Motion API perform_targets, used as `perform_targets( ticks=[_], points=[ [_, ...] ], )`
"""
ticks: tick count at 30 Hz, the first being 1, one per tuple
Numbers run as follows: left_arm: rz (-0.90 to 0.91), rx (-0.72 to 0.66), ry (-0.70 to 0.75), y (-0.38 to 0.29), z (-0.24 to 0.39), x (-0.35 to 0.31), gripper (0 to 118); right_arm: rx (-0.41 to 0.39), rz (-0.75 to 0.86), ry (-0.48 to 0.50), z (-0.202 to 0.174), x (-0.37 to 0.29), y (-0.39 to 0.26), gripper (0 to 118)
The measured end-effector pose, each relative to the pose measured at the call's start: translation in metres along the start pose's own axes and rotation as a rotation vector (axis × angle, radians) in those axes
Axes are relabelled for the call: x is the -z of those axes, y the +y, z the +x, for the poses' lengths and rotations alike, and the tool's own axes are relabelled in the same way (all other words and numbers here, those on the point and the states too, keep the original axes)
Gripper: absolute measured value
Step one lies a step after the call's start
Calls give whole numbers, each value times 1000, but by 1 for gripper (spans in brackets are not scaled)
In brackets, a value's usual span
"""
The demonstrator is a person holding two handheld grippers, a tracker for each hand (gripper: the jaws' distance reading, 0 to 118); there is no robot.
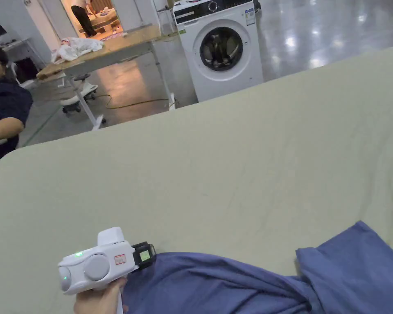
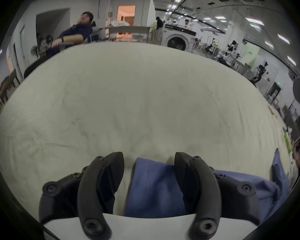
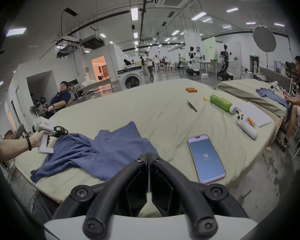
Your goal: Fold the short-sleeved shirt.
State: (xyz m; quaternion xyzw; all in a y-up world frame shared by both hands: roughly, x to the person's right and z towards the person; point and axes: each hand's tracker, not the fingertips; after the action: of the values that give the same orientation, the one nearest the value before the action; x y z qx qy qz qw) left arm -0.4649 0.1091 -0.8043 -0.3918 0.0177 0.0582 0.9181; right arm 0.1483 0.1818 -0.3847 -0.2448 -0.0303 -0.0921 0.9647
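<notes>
Left gripper view: left tongs [image 2: 149,164] spread wide, a hemmed edge of the shirt [image 2: 154,186] lying between the jaws, not pinched.
Right tongs: right tongs [image 3: 148,157] clenched on nothing, hovering at the near edge.
Shirt: blue, rumpled in a heap at the near left of the worktop [image 3: 163,105].
Handling: looks light, limp, creases easily; will sag unless pinched at hem or shoulder seams.
Nearby: phone [image 3: 206,159] to the right.
</notes>
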Motion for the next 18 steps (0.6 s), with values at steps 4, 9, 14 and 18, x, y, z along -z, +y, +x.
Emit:
perform_targets(
  ticks=[4, 9, 14, 18],
  points=[
    [-10, 161, 50, 5, 26, -9, 38, -10, -43, 5, 4, 6, -3, 0],
    [-73, 220, 70, 8, 52, -4, 9, 23, -32, -4, 3, 27, 6, 0],
    [-175, 181, 39, 11, 52, 7, 4, 87, -160, 18, 19, 107, 38, 76],
    [-200, 150, 31, 14, 50, 8, 4, 146, -313, 20, 27, 190, 55, 82]
  ],
)
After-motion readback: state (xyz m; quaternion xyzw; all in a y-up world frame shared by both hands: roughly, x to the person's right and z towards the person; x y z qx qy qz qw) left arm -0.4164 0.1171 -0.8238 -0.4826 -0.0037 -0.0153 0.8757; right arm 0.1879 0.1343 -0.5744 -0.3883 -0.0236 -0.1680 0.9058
